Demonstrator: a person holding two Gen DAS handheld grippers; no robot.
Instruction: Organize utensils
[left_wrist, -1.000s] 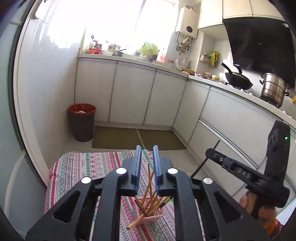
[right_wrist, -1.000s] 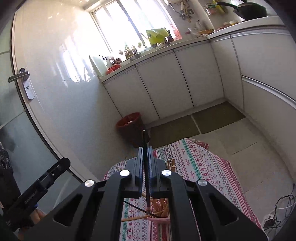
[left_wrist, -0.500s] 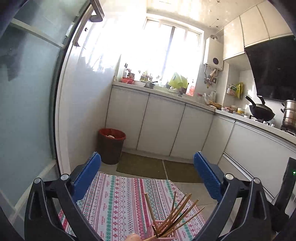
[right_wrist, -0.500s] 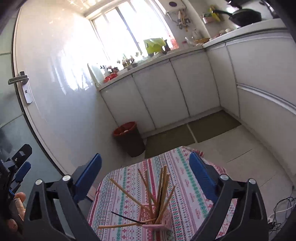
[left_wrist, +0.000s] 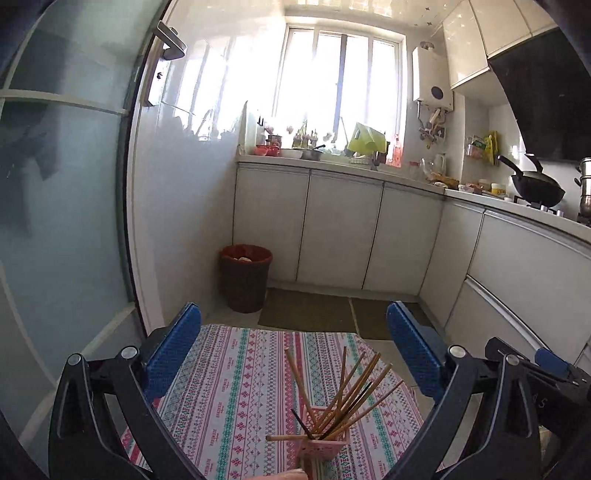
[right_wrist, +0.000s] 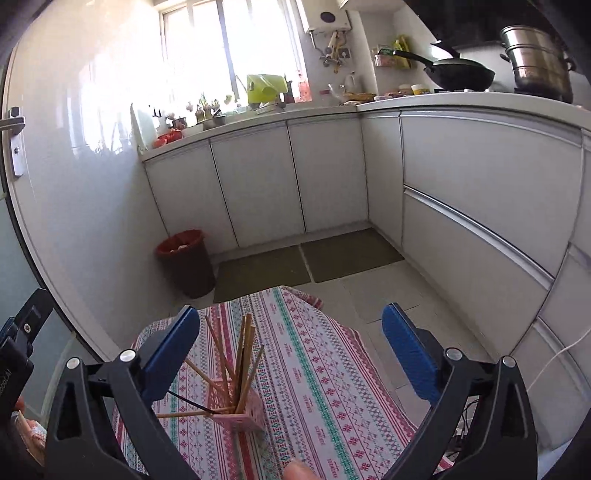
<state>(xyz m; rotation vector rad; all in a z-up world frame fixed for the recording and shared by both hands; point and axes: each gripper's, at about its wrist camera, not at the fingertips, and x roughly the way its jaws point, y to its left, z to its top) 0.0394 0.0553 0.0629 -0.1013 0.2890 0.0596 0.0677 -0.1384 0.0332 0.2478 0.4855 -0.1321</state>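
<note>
While both grippers gape empty, chopsticks (left_wrist: 343, 395) stand below, between their fingers.

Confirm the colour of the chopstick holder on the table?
Pink. The chopstick holder shows best in the right wrist view, standing on the patterned tablecloth.

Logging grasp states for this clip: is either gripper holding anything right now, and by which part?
Nothing is held: left gripper and right gripper both gape empty above the chopsticks.
</note>
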